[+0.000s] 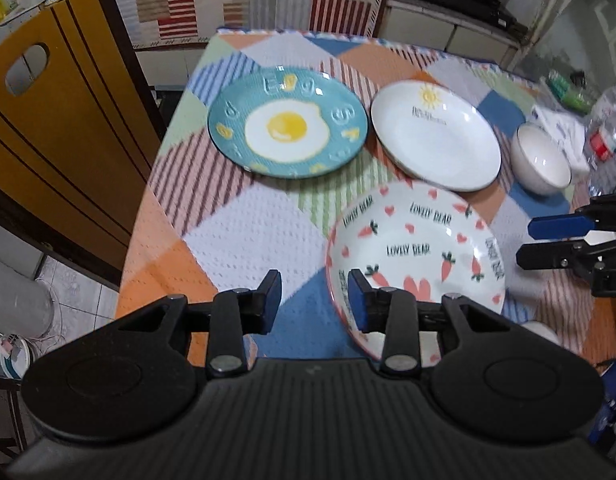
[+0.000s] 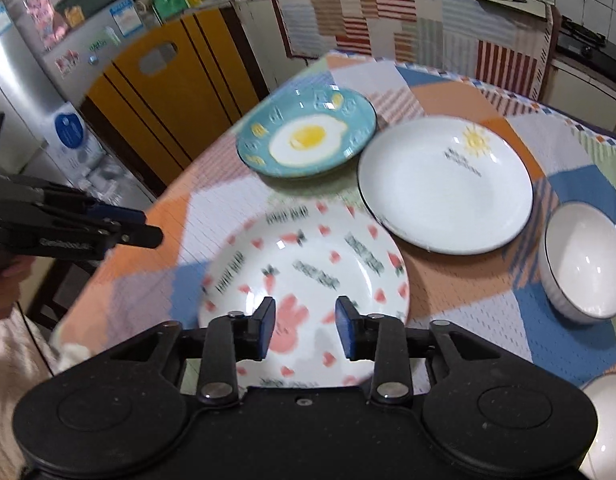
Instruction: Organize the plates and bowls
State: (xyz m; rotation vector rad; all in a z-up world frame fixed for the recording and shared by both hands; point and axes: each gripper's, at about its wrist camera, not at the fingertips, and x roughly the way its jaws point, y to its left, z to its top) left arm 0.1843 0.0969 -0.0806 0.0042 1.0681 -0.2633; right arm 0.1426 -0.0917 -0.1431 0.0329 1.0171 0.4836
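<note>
Carrot plate (image 2: 303, 292) on table (image 1: 243, 236) | my left gripper (image 1: 314, 300), right gripper (image 2: 304, 328): jaws released, empty | next: pick a plate to stack.

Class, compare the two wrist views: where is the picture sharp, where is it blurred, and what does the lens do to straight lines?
Left wrist view: egg plate and carrot plate lettering fairly legible, edges soft; table edge bows. Right wrist view: carrot plate's print smeared, sun plate text unreadable; white bowl shows glare; cupboards curve.

egg plate (image 1: 287, 124) far left | sun plate (image 1: 436, 136) right of it | bear plate (image 1: 416, 252) nearest | bowl (image 1: 542, 160) far right
</note>
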